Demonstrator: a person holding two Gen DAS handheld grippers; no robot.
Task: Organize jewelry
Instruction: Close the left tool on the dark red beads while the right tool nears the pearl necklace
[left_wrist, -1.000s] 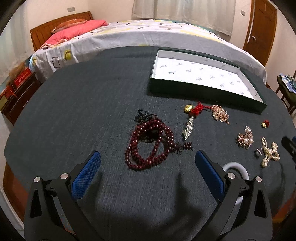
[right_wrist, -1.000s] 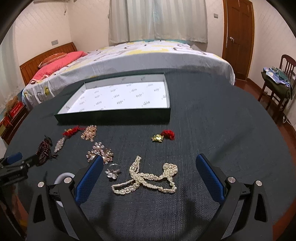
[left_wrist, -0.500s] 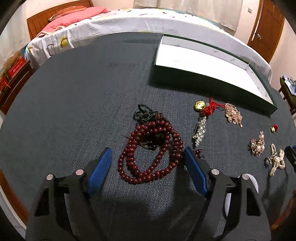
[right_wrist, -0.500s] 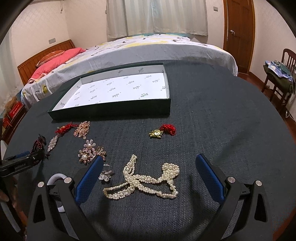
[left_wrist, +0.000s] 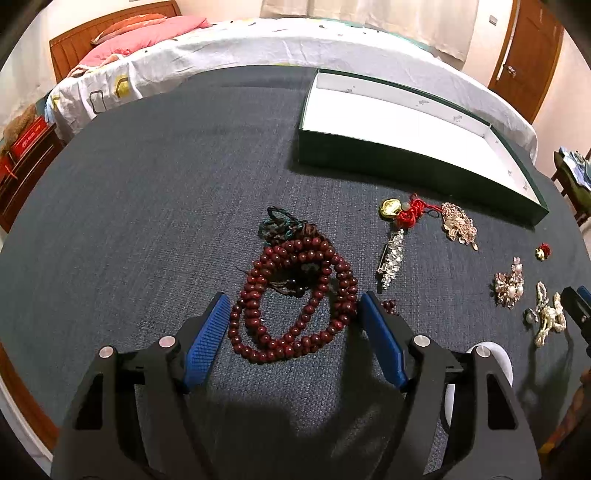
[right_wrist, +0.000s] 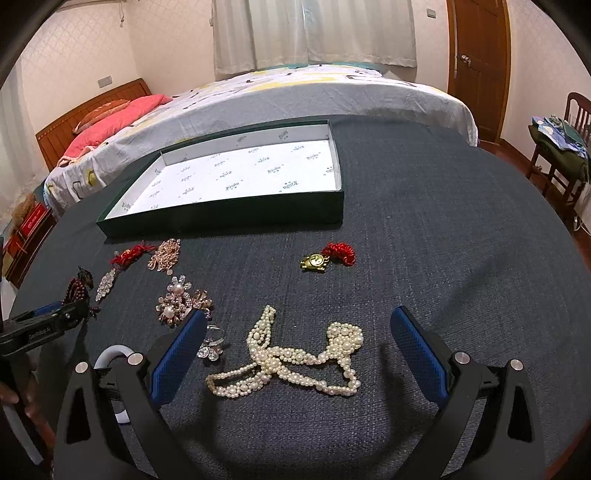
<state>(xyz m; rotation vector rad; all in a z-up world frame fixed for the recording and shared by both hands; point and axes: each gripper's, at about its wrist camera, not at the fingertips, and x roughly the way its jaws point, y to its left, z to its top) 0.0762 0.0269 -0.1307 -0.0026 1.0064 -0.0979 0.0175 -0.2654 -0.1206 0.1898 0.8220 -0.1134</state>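
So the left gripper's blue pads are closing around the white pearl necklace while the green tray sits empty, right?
Not quite. The left gripper is closing around the dark red bead necklace, as the left wrist view shows; the white pearl necklace lies before the right gripper. The green tray is indeed empty.

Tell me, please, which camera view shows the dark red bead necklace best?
The left wrist view: the dark red bead necklace lies coiled in full between the closing pads of the left gripper. The right wrist view catches only a small, edge-on part at its far left, partly behind the left gripper.

Black tool (left_wrist: 291, 306), blue ribbed pads (left_wrist: 207, 339)
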